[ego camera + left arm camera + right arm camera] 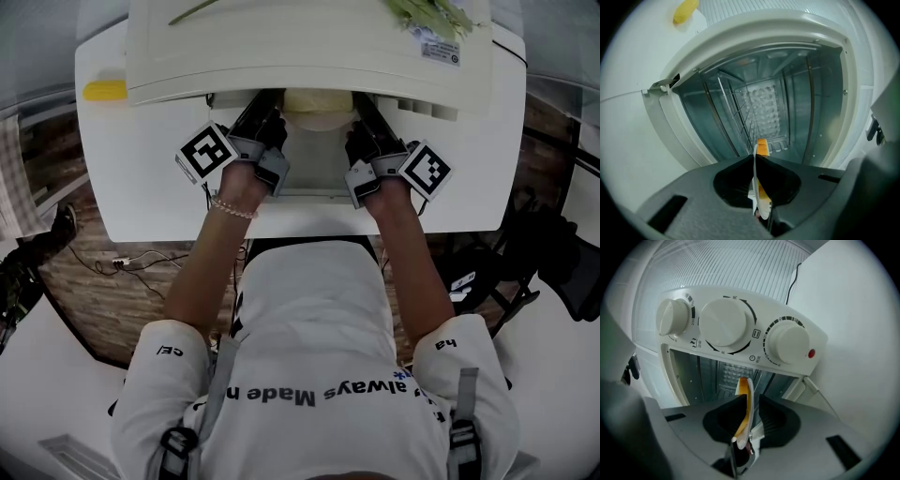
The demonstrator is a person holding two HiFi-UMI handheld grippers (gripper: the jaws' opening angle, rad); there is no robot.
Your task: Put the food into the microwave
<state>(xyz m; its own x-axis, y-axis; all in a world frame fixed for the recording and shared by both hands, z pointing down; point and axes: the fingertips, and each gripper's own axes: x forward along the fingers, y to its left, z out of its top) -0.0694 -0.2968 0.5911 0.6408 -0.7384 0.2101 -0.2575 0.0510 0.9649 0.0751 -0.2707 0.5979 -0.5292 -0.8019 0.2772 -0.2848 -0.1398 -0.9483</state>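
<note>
Gripping a plate from both sides, I hold it at the mouth of the microwave (309, 47), which stands on a white table (141, 178). Far to the left on that table, near the microwave's corner, lies a small yellow object (103, 90).

My left gripper (267, 111) points into the opening. Its jaws are pressed together on the plate's (761, 190) left rim, which shows edge-on between the pads, thin and white with orange along it. Past the tips, the left gripper view looks into the metal cavity, where a wire rack (740, 112) stands and the back wall is perforated.

In the head view the food (319, 101) is a pale yellow mound between the two grippers, just under the front edge of the microwave's top, at the threshold of the cavity. I cannot tell how far inside it sits.

My right gripper (367, 111) mirrors the left and pinches the opposite rim, which stands tilted between its pads. Above its jaws the right gripper view shows three round white knobs (725, 323) in a row on the control panel, with a small red light (812, 353) beside the rightmost one. A bunch of greens (427, 14) lies on top of the microwave toward its right end.
</note>
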